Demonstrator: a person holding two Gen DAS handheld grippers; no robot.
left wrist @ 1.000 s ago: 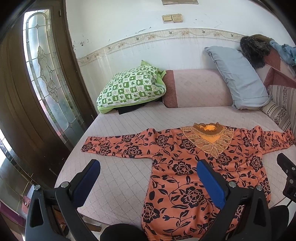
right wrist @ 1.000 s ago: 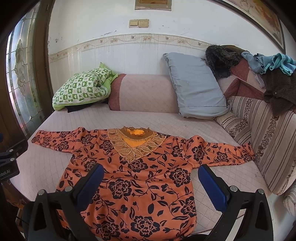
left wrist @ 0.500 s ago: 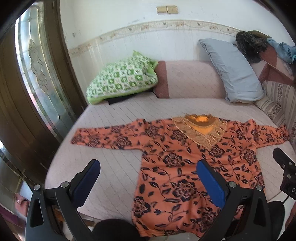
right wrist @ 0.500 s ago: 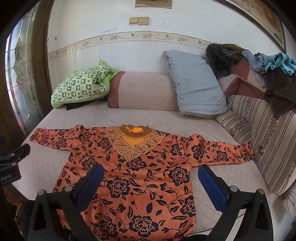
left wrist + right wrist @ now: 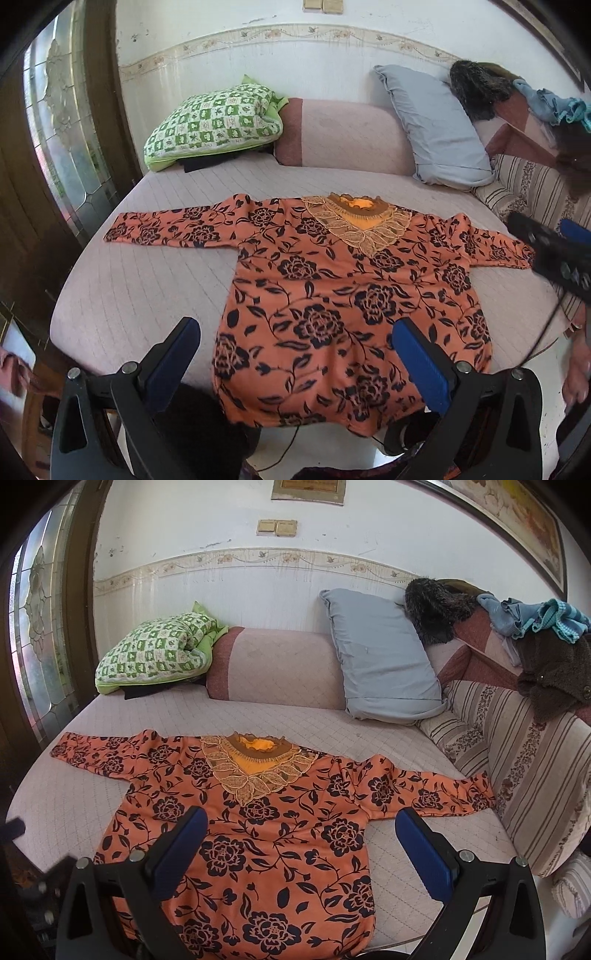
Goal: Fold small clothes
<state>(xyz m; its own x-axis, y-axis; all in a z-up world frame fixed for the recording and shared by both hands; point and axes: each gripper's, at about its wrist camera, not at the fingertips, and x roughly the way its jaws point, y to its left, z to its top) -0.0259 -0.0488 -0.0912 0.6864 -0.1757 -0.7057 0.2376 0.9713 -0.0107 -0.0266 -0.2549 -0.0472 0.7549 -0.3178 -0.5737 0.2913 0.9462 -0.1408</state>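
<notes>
Not yet folding: both tools, left tool [image 5: 295,354] and right tool [image 5: 297,843], spread and empty above the flat floral blouse [image 5: 343,291] on the bed [image 5: 147,295]; next, likely pinching a sleeve.

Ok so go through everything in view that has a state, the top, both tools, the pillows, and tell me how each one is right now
Orange floral top: unfolded, flat on the bed, front up, sleeves spread.
Left tool: open, holding nothing.
Right tool: open, holding nothing.
Grey pillow: propped upright against the wall.
Green checked pillow: lying on a dark item in the corner.
Clothes pile: loose, unfolded, on the sofa back.
</notes>
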